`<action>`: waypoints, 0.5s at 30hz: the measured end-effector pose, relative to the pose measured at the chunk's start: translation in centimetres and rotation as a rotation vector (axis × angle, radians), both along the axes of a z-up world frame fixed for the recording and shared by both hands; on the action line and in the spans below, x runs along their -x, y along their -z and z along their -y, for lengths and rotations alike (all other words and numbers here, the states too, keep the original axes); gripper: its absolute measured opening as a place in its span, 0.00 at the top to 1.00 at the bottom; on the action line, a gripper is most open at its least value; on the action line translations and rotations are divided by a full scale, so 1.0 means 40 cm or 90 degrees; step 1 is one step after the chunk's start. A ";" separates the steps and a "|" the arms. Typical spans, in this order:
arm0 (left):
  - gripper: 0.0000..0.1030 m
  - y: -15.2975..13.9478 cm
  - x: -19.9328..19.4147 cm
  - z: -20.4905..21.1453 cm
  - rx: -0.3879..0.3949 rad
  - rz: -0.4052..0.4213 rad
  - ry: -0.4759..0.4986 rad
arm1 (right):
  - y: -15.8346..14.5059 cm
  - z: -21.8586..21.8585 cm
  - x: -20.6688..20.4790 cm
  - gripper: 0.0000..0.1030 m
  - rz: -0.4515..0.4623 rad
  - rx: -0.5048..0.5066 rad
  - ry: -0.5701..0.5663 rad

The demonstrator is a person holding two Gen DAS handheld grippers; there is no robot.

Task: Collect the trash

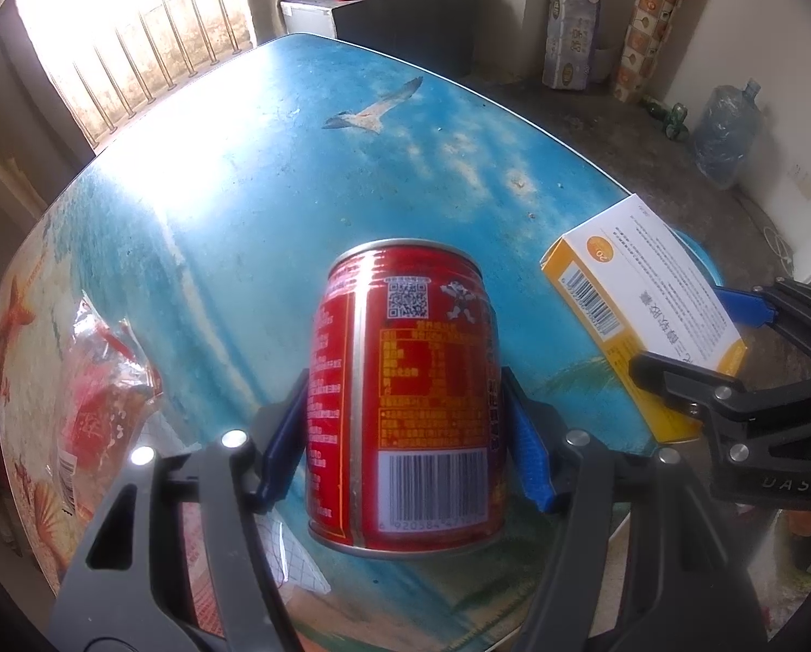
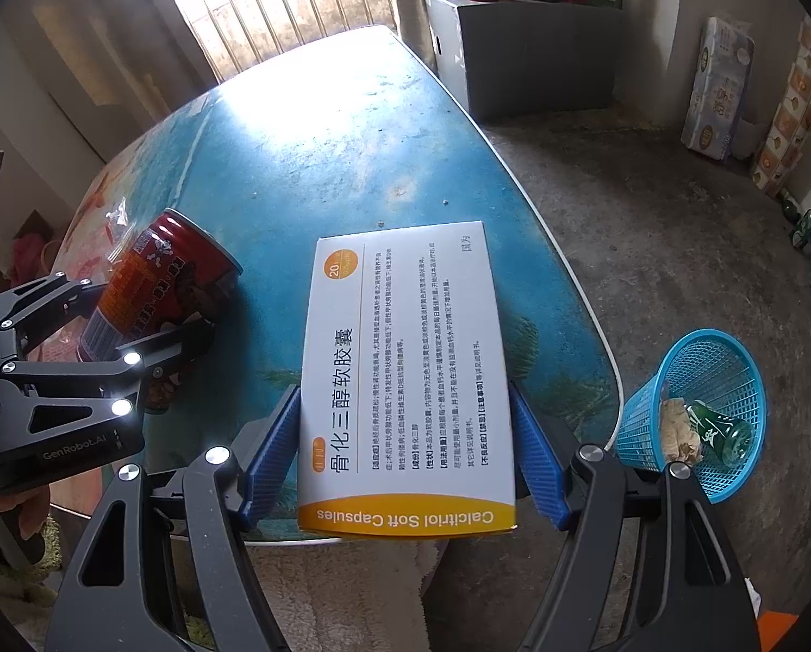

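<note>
My left gripper [image 1: 405, 434] is shut on a red drink can [image 1: 405, 396] and holds it above the blue table [image 1: 297, 163]. The can also shows in the right wrist view [image 2: 161, 293], tilted, at the left. My right gripper [image 2: 405, 434] is shut on a white and yellow medicine box [image 2: 405, 369] and holds it above the table's near edge. The box shows in the left wrist view [image 1: 644, 304] at the right. A blue mesh trash basket [image 2: 693, 413] stands on the floor to the right of the table, with a green bottle [image 2: 721, 429] and crumpled paper inside.
A crumpled clear and red plastic wrapper [image 1: 95, 380] lies on the table's left side. A grey cabinet [image 2: 519, 49] with a red flask stands behind the table. Paper-roll packs [image 2: 715, 92] and a water jug [image 1: 726, 130] stand by the wall on the concrete floor.
</note>
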State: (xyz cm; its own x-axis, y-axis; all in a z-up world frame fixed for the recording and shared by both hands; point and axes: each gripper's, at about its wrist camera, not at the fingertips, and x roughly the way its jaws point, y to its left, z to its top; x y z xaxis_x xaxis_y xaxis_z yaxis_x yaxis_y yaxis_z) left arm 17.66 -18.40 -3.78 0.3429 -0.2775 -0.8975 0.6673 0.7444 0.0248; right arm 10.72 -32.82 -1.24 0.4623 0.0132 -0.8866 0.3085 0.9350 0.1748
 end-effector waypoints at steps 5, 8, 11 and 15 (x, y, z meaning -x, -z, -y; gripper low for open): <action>0.40 -0.002 0.002 0.000 0.001 0.000 0.000 | -0.002 -0.002 0.000 0.31 0.003 0.000 -0.003; 0.40 -0.002 0.003 0.000 0.001 0.000 0.001 | -0.005 -0.002 0.001 0.31 0.005 0.001 -0.002; 0.40 -0.006 0.007 0.002 0.000 0.003 0.002 | -0.008 -0.001 0.004 0.31 0.007 0.000 -0.001; 0.40 -0.012 0.007 0.002 0.001 0.007 0.003 | -0.010 -0.001 0.003 0.31 0.008 -0.001 -0.002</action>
